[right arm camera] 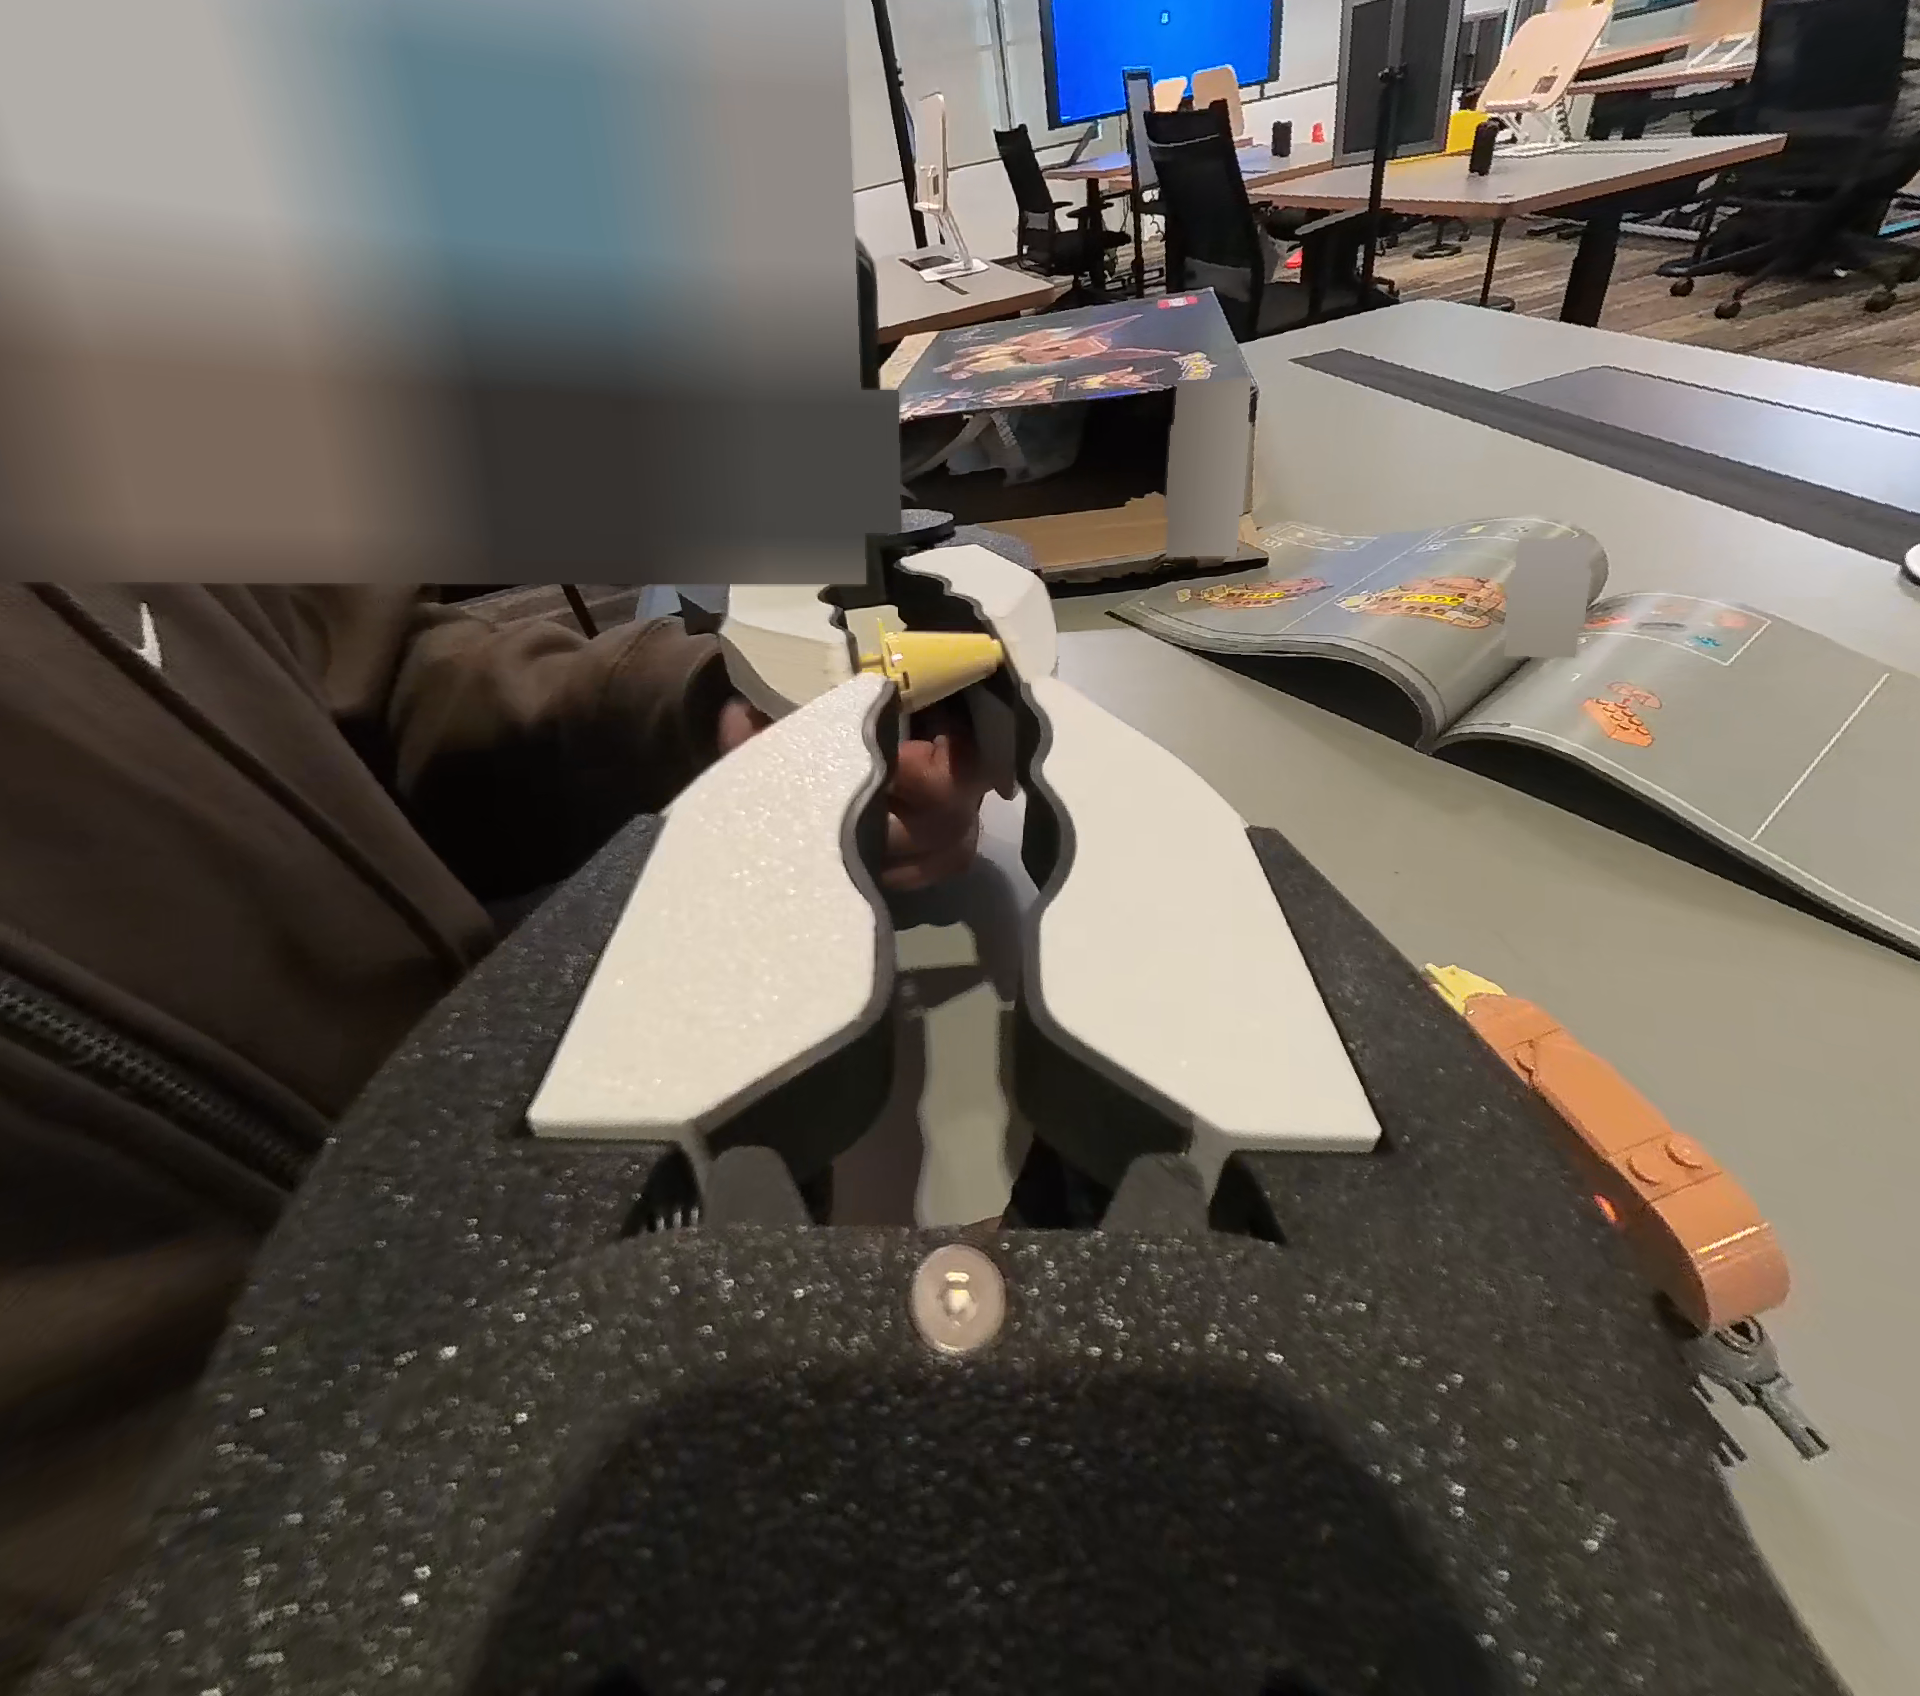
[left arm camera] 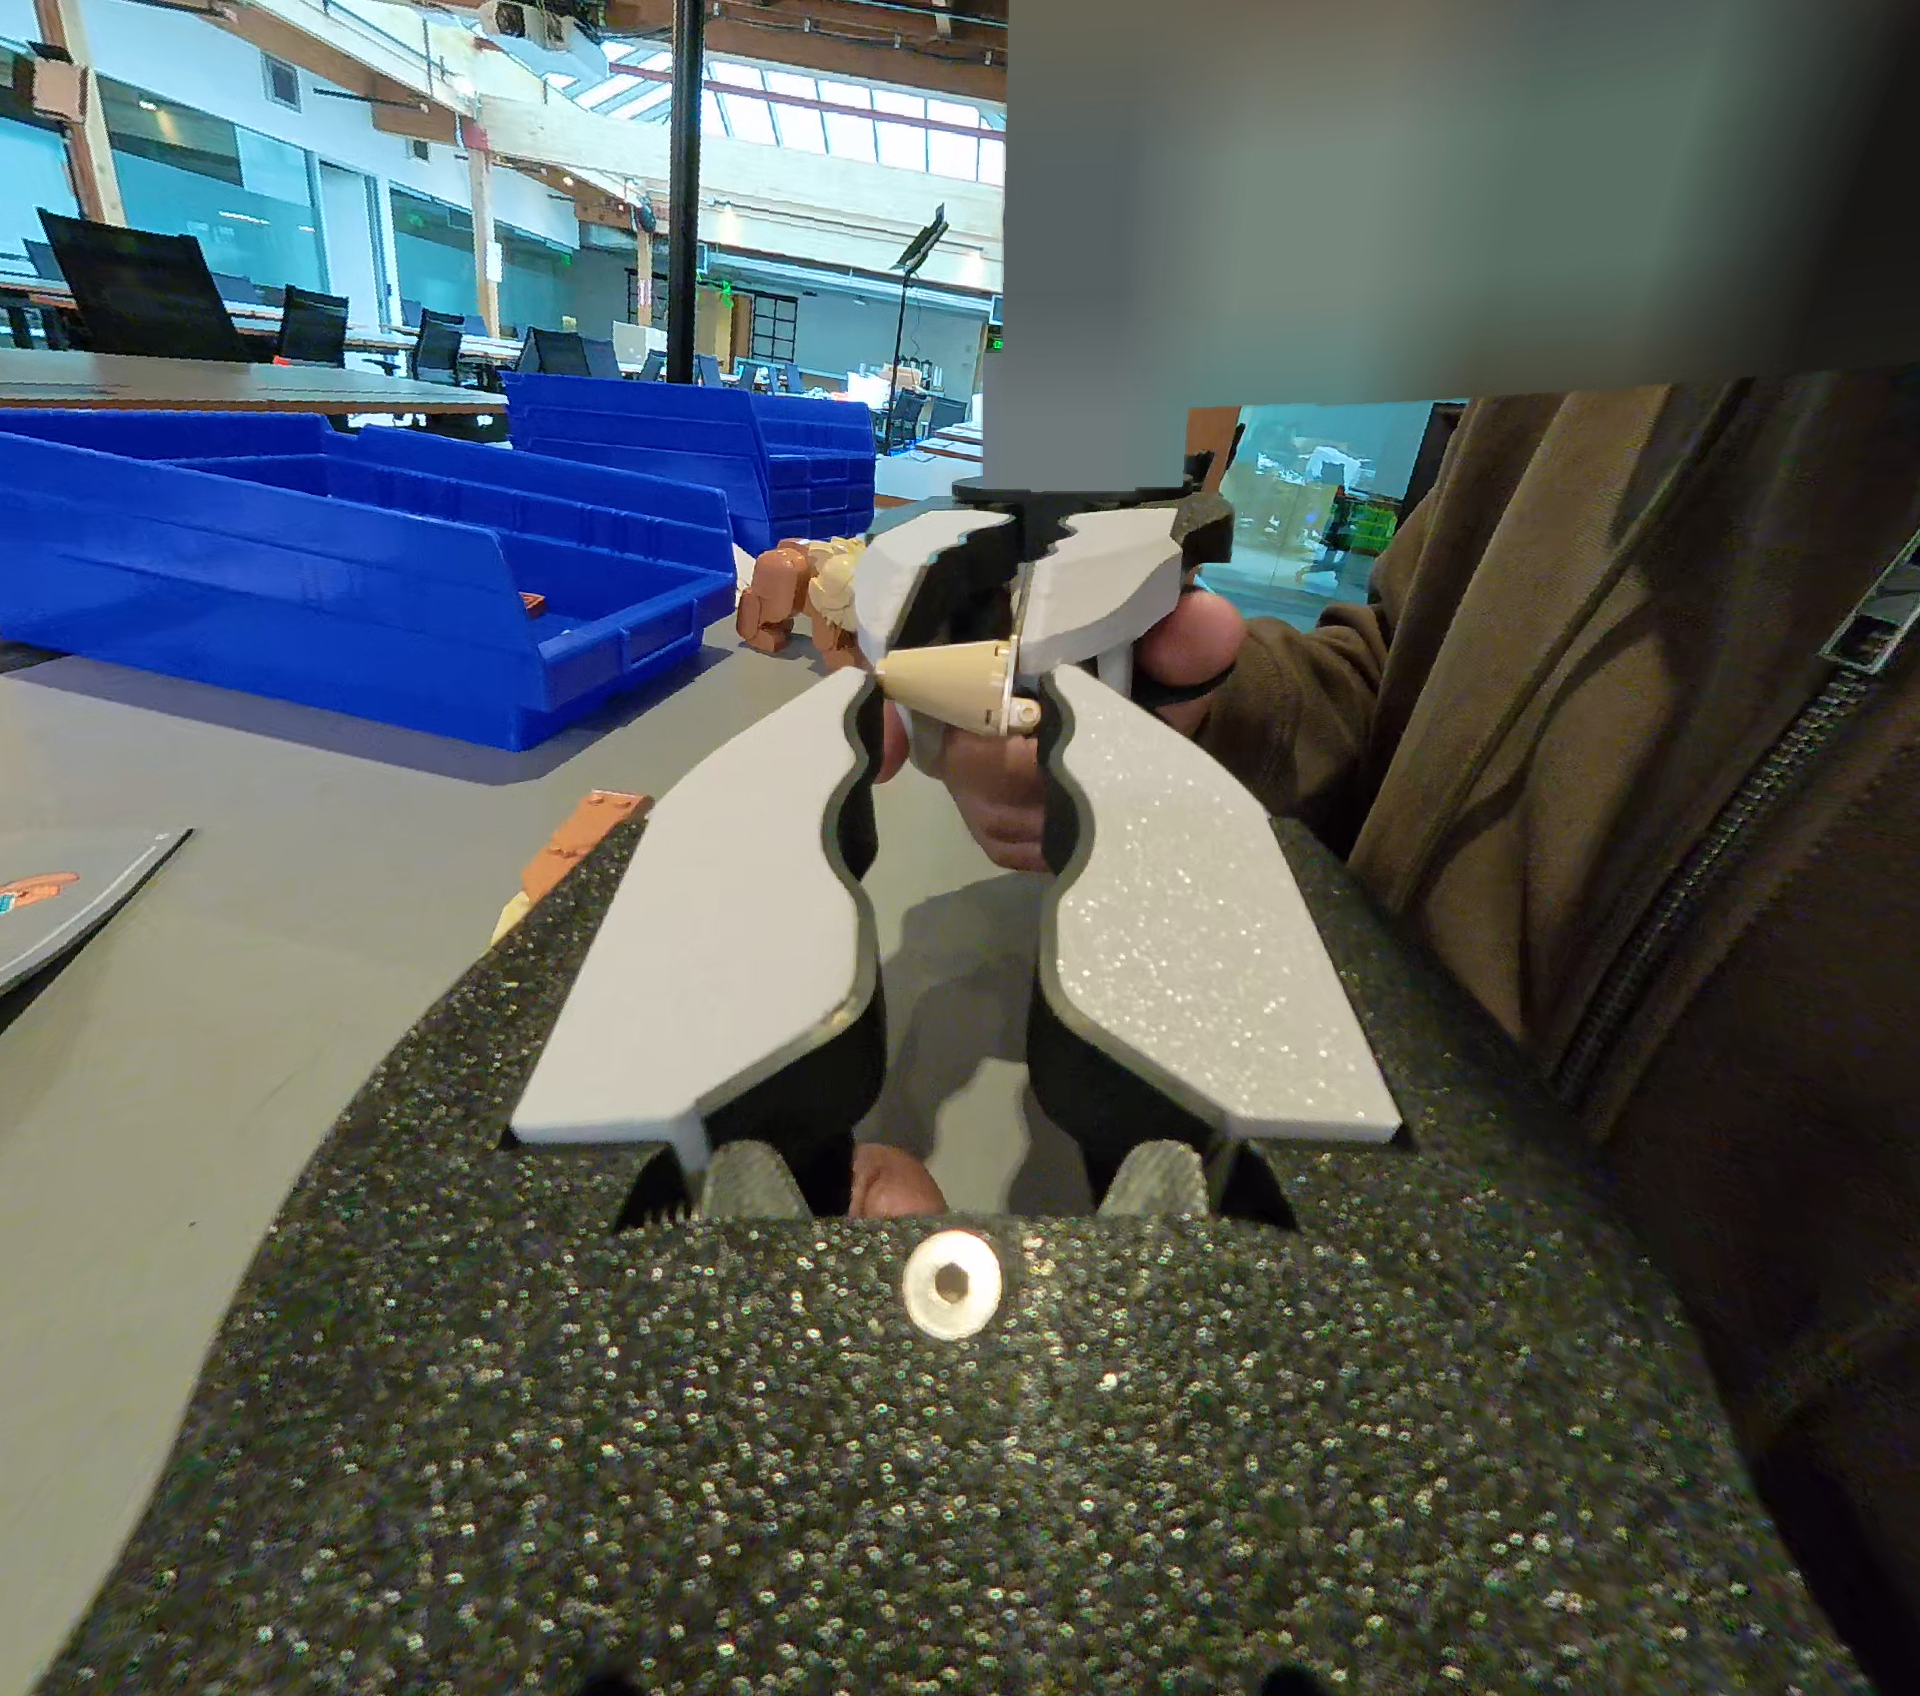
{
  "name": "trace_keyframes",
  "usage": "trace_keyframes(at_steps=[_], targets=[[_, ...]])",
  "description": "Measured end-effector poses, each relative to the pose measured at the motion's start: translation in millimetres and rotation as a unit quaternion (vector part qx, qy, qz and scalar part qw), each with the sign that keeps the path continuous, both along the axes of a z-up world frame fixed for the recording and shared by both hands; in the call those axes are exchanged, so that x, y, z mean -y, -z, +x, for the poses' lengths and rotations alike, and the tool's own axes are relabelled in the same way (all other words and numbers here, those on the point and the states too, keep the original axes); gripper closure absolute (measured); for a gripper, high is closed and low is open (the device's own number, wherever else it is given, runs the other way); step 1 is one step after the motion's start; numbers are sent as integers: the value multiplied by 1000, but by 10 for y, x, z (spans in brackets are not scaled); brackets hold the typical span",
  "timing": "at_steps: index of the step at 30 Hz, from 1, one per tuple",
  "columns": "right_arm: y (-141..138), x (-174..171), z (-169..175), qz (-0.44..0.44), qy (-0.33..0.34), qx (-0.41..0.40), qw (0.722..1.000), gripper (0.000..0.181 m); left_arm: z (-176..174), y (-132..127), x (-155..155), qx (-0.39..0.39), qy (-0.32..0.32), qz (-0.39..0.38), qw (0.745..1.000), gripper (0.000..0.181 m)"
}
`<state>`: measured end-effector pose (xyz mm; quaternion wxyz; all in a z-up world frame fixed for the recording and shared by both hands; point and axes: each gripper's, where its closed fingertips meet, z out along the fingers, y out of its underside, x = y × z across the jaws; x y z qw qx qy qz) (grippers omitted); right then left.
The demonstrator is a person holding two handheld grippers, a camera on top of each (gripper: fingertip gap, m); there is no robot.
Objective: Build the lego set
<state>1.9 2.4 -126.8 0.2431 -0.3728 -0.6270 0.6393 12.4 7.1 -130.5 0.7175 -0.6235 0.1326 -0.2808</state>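
Observation:
A tan cone piece (left arm camera: pixel 945 682) with a thin disc and a small pin at its wide end hangs in the air between my two grippers, which face each other. My left gripper (left arm camera: pixel 956 690) is shut on it lengthwise, with one fingertip at the point and the other at the pin. My right gripper (right arm camera: pixel 954 688) meets it from the other side; its fingertips rest against the same cone (right arm camera: pixel 935 659), and it also shows in the left wrist view (left arm camera: pixel 1018 597). My left gripper shows beyond the cone in the right wrist view (right arm camera: pixel 904 607).
Blue bins (left arm camera: pixel 364 566) stand at the left, with a brown and tan lego model (left arm camera: pixel 790 597) beside them. An open instruction booklet (right arm camera: pixel 1558 690), the set's box (right arm camera: pixel 1070 399) and a brown lego part (right arm camera: pixel 1631 1158) lie on the grey table (right arm camera: pixel 1351 971). A person's brown jacket (left arm camera: pixel 1610 763) is close by. Only a small space, under 4 cm, lies between the two pairs of fingers.

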Motion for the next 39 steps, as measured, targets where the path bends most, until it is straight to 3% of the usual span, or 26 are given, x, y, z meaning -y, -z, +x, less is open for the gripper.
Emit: trace_keyframes(at_steps=[23,39], targets=[[31,-3,-15,14,12,2,1000,167,-29,49,-26,-14,-13,-13,1000,153],[113,26,36,53,-28,-1,998,161,42,152,-28,-92,-11,-22,995,153]])
